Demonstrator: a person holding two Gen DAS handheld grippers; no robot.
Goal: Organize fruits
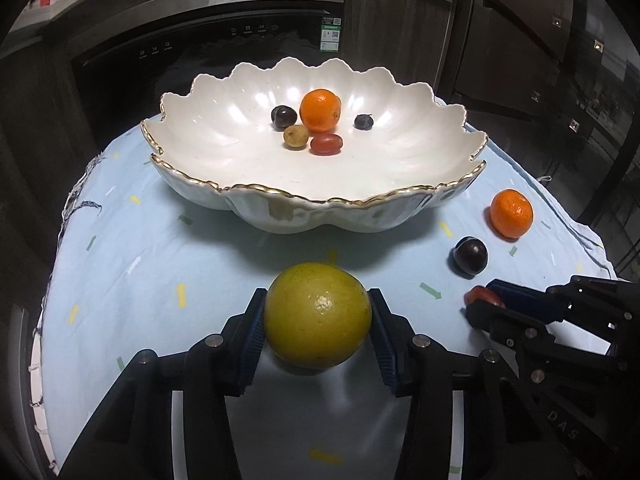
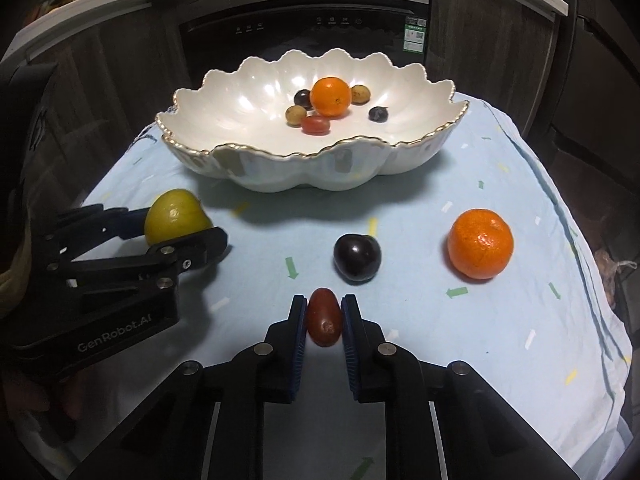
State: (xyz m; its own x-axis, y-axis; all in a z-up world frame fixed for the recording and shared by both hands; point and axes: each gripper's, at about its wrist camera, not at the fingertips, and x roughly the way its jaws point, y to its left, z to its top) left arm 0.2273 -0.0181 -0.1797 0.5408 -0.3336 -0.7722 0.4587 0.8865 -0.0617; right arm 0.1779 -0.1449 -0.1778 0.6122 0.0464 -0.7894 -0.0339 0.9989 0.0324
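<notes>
On cloth — left gripper clamps yellow fruit | right gripper clamps red fruit

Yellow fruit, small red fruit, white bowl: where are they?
Yellow fruit [image 1: 318, 316], left wrist view, front skin.
Small red fruit [image 2: 324, 317], right wrist view, top side.
White bowl [image 2: 240, 112], right wrist view, bare inner wall.
</notes>
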